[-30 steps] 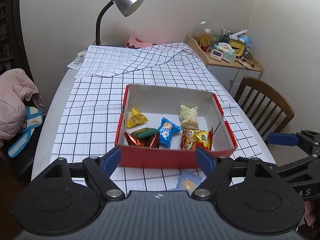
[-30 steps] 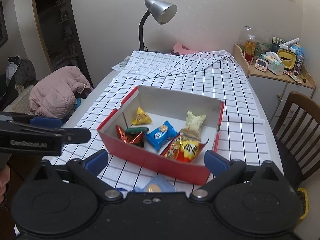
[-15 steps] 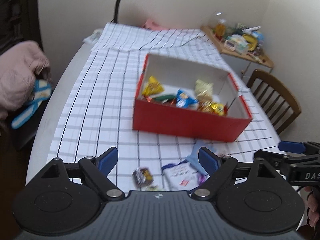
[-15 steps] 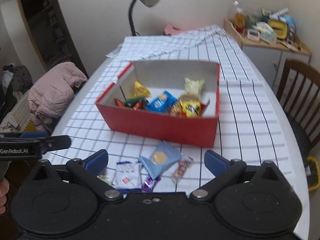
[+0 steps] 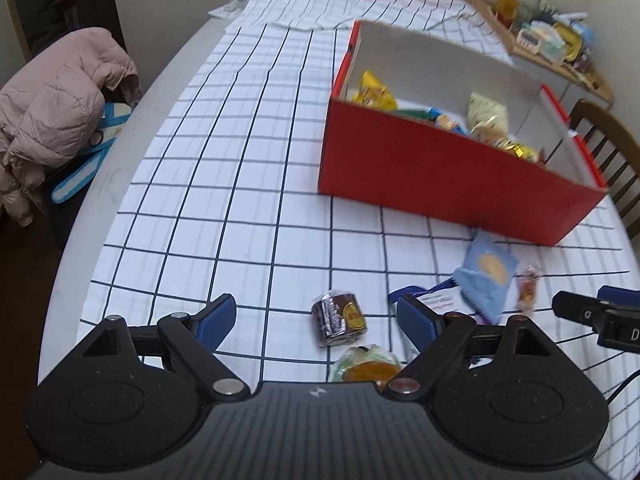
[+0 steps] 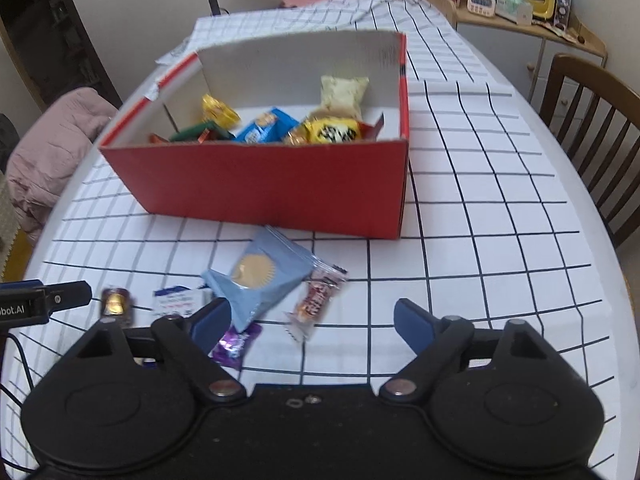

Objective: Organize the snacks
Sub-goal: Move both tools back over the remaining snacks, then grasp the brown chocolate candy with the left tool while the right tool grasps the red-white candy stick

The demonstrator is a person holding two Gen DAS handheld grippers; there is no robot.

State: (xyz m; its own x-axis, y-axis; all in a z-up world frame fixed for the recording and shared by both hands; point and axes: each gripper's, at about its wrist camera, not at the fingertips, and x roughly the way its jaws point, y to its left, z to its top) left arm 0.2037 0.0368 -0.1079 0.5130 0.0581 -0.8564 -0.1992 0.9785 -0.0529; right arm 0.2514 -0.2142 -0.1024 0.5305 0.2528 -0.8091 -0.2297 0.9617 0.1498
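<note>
The left gripper hangs wide open and empty over a brown chocolate snack on the checked cloth. Rightward, the right gripper, jaws closing on nothing, frames a clear-wrapped candy beside the pale-blue cookie packet, before the red box of snacks

Red box upright on table, several snacks inside; light-blue packet, brown sweet, purple sweet loose just before it.

Box and loose snacks on the table.
The box sits on the checked cloth, holding several packets; loose snacks lie before it; a chair stands right.
</note>
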